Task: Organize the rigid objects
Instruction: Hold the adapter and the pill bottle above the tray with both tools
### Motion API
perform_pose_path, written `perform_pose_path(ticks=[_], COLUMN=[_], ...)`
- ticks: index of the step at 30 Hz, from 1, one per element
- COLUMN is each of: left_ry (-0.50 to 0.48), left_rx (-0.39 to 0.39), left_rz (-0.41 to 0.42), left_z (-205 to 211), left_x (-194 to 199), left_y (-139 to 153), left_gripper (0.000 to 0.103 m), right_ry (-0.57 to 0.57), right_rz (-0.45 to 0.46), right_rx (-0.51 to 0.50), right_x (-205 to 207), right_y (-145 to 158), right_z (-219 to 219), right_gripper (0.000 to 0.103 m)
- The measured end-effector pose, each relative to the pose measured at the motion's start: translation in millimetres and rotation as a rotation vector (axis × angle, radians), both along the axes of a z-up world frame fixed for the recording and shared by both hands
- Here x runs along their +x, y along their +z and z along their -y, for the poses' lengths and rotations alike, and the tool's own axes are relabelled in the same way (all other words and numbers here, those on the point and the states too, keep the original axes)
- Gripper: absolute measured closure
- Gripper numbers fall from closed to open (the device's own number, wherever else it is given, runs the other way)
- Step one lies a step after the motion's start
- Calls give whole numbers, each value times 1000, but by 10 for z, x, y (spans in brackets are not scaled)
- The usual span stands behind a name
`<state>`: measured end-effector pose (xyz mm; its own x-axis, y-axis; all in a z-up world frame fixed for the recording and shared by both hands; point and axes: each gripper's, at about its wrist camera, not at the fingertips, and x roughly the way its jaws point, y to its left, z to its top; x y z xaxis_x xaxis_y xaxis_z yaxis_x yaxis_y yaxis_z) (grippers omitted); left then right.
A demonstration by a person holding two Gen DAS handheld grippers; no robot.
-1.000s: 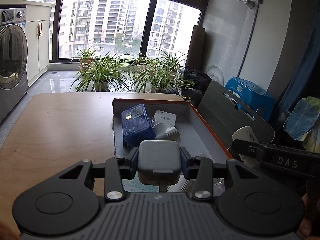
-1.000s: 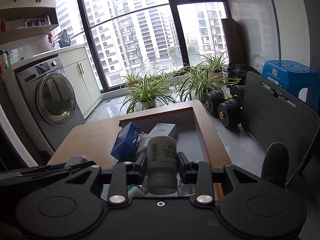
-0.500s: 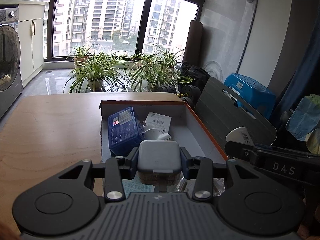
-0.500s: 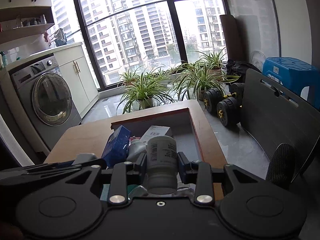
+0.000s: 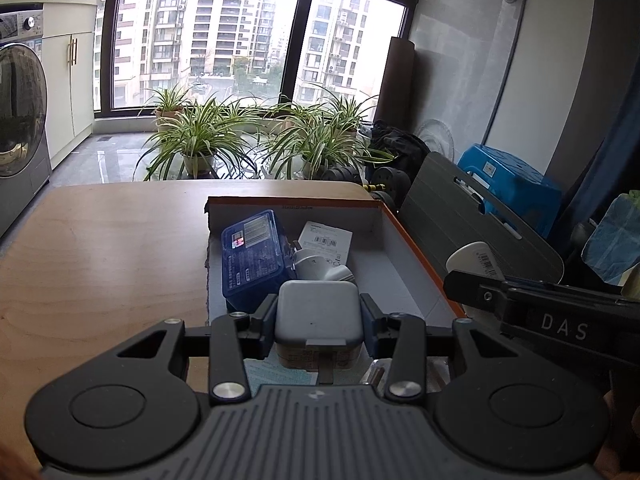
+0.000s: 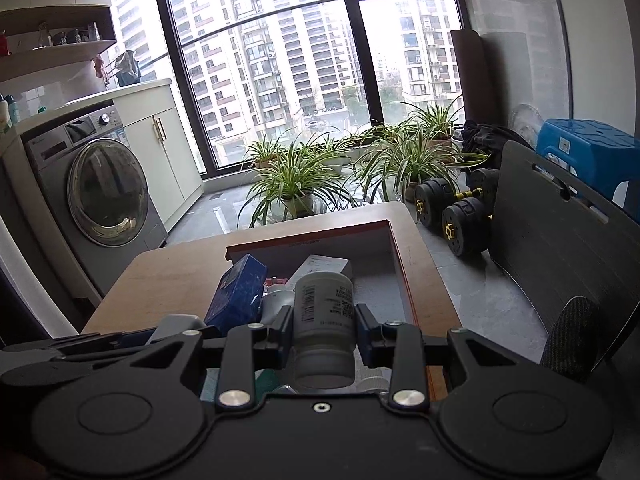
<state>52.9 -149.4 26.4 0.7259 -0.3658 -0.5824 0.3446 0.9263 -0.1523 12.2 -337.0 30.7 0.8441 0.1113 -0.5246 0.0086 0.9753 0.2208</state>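
Box (image 5: 412, 240) right half bare; blue case (image 5: 250, 258), plug (image 5: 320, 266) crowd left.

A blue case (image 5: 252, 256) lies in the box (image 5: 416, 248), left of a plug (image 5: 320, 268).

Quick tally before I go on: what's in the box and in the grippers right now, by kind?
Blue case, in the box: 1
White plug adapter, in box: 1
White carton, in box: 1
Grey-lidded container, in left gripper: 1
White bottle, in right gripper: 1
Total: 5

matt wooden table (image 5: 100, 248), glossy plastic bottle (image 6: 323, 300)
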Motion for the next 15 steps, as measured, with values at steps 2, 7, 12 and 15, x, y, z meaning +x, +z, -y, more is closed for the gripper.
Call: perform_pose_path(ticks=[2,7,12,15], left_ry=[1,3,4,4], left_rx=[0,-3,-4,-3], left_rz=[3,4,3,5], left_z=[3,12,14,16], left_x=[-3,-6,-9,-11], left_y=[4,7,5,2], left_gripper=[60,60,61,60], right_ry=[0,-3,-1,1], right_rz=[2,10,13,13], right_rx=[-1,-5,-3,-5], right_x=[7,6,5,14], right_y=[10,42,57,70], right_z=[-2,10,13,14], right_gripper=[63,63,63,63])
